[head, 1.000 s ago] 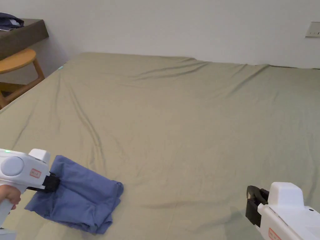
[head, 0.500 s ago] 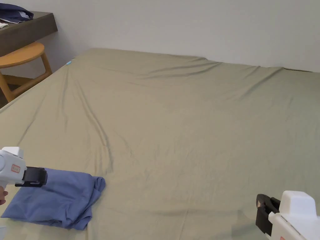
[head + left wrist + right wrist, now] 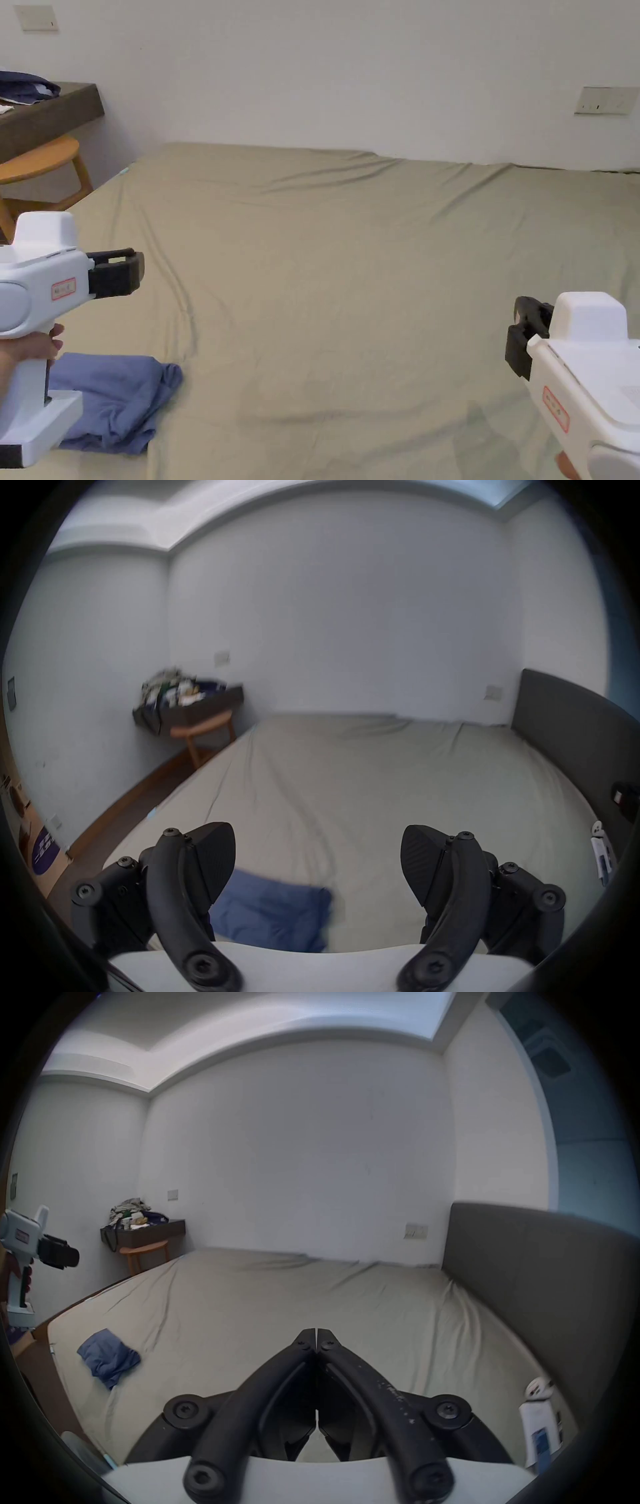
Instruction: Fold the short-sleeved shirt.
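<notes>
Head view is showing a wide bed point(image 3: 350, 250) under an olive-tan sheet, spreading across most of the frame below a white wall point(image 3: 350, 69). At the upper left a dark shelf point(image 3: 50, 115) is carrying a heap of dark cloth point(image 3: 25, 87), with a wooden stool point(image 3: 37, 169) sitting under it; the right gripper view is showing more jumbled things piled on that shelf, too small to tell apart. A grey headboard point(image 3: 540, 1269) is running along the right side of the right gripper view.

Lying on the sheet at the lower left of the head view is the shirt point(image 3: 119, 400), blue and folded into a small bundle, close to the bed's edge.

Hovering above the shirt and clear of it is the left gripper point(image 3: 128, 273), a hand point(image 3: 28, 347) wrapping its grip; its jaws are standing wide apart with nothing between them. At the lower right the right gripper point(image 3: 522, 340) is hanging over bare sheet, jaws pressed together on nothing.
</notes>
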{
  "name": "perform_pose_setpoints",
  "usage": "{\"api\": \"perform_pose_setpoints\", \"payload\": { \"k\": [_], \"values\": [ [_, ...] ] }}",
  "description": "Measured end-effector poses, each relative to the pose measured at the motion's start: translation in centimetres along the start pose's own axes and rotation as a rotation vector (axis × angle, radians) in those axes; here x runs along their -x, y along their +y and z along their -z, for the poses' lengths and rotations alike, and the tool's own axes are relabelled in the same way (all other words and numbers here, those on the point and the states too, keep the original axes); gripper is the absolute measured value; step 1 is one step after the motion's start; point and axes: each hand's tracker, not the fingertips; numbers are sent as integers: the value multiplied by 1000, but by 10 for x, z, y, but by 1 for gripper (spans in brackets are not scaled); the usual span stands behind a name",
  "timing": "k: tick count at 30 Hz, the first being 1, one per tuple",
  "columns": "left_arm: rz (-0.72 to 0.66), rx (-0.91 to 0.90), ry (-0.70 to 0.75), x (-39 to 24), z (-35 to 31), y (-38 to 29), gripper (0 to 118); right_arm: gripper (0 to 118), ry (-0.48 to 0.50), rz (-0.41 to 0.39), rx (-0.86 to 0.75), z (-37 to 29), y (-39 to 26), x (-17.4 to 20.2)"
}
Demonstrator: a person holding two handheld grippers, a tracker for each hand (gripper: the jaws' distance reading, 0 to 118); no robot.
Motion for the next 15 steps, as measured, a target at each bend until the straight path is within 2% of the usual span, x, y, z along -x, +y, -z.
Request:
{"api": "perform_pose_setpoints", "payload": {
  "k": [7,8,10,11,14,15],
  "values": [
    [10,-286,-86,-100,-48,3,97,2,-92,-39,-135,-36,27,-29],
    [20,-313,-90,-113,-51,0,96,2,-100,-35,-146,-40,28,-33],
    [8,-358,-83,-135,-55,-11,84,2,-109,-24,-159,-47,30,-40],
    [-3,-372,-99,-145,-56,-16,73,2,-115,-20,-166,-49,30,-44],
    [-33,-405,-138,-164,-51,-33,0,2,-140,-25,-177,-57,29,-51],
    [-30,-408,-143,-170,-49,-38,0,2,-142,-21,-179,-59,28,-54]
  ]
}}
